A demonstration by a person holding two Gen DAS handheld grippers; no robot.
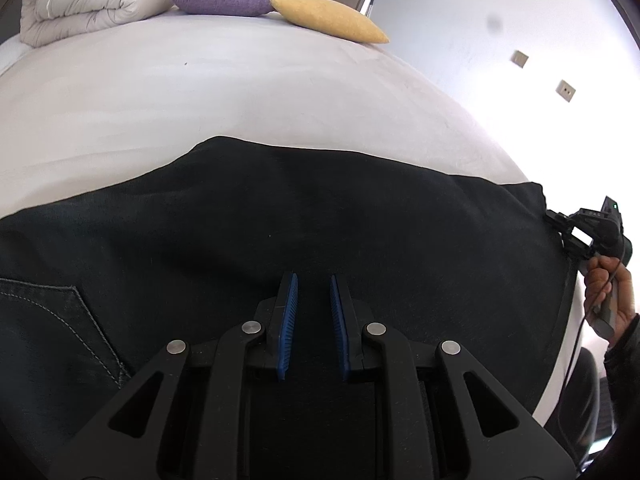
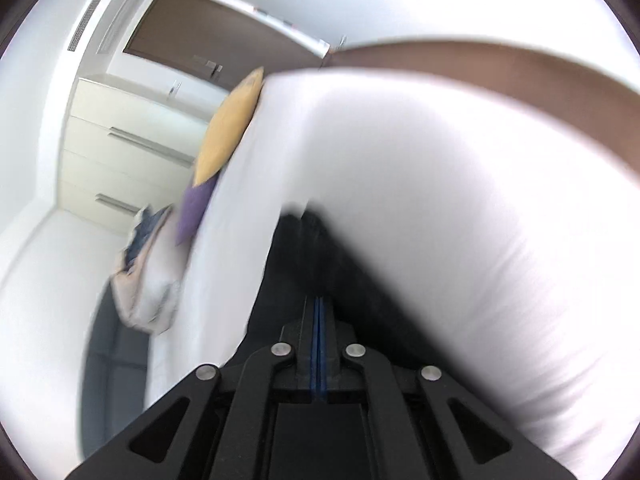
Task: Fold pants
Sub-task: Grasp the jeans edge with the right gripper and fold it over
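black pants (image 1: pixel 320 220) spread flat across bed (image 1: pixel 200 92), stitched back pocket (image 1: pixel 60 320) facing up at left.

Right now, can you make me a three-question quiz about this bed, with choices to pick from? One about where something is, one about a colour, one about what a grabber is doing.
1. Where do the black pants lie?
A. spread on the white bed
B. on the floor
C. in a drawer

2. What colour is the cushion touching the purple cushion?
A. red
B. yellow
C. green

3. How is the left gripper?
A. shut on a cushion
B. out of sight
C. open over the pants

Answers: 1 A, the dark cloth covers the sheet. 2 B, the yellow cushion meets it end to end. 3 C, its blue pads stand apart, pinching nothing.
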